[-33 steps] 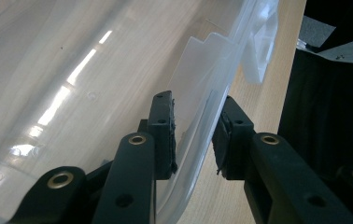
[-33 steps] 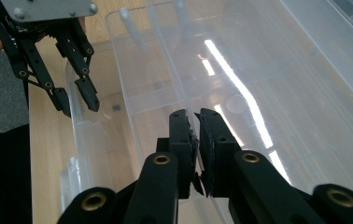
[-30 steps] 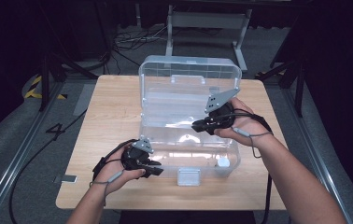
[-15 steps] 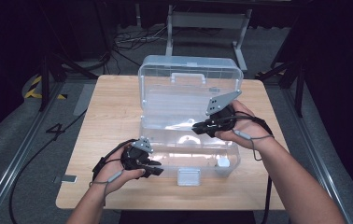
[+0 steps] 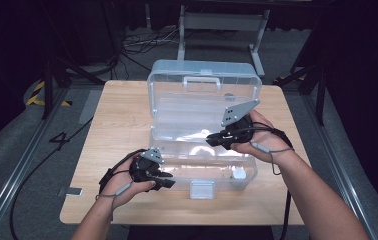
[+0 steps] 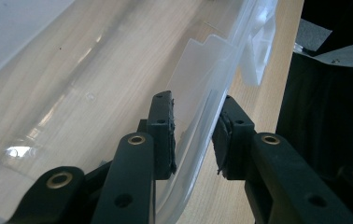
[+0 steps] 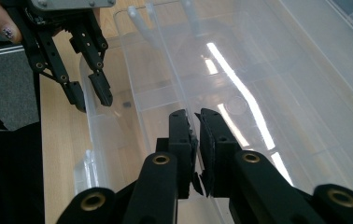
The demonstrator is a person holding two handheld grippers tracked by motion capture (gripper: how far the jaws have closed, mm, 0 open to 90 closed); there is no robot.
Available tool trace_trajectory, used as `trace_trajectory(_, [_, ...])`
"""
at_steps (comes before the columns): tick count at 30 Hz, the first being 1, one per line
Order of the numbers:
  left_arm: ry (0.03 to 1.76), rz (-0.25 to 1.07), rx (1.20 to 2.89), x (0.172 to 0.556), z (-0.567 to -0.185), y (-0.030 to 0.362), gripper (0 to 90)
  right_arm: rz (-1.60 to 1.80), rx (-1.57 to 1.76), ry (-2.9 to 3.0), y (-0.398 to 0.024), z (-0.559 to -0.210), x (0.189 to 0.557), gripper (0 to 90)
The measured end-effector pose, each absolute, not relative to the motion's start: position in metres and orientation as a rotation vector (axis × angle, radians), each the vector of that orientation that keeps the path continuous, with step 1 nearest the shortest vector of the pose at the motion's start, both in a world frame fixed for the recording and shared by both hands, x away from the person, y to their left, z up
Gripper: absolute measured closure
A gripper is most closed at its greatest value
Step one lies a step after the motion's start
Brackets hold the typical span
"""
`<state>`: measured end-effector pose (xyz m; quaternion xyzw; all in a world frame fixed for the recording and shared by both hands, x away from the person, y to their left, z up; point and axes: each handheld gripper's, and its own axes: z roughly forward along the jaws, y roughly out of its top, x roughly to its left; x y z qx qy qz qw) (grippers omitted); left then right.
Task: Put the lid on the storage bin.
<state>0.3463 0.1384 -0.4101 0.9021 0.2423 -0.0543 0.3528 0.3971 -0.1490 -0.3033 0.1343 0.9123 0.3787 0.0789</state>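
The clear plastic box (image 5: 202, 150) stands open on the desk (image 5: 117, 125), lid upright. The left gripper (image 6: 194, 135) straddles its front wall, pads not visibly pressing; the right gripper (image 7: 196, 135) pinches an inner divider (image 7: 165, 56). Opening looks done; any further handling remains.

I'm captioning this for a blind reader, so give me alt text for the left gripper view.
Two black tongs straddle the front wall of a clear plastic box, one jaw inside and one outside, with the wall not visibly pinched. The box sits on a light wooden table, with its latch farther along the wall.
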Motion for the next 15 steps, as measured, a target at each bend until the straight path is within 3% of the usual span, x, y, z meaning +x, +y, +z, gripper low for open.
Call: trace_trajectory(15, [0.608, -0.150, 2.335, 0.3470, -0.4020, 0.1438, 71.5, 1.152, 0.407, 2.714, -0.1512, -0.3064, 0.3924, 83.7])
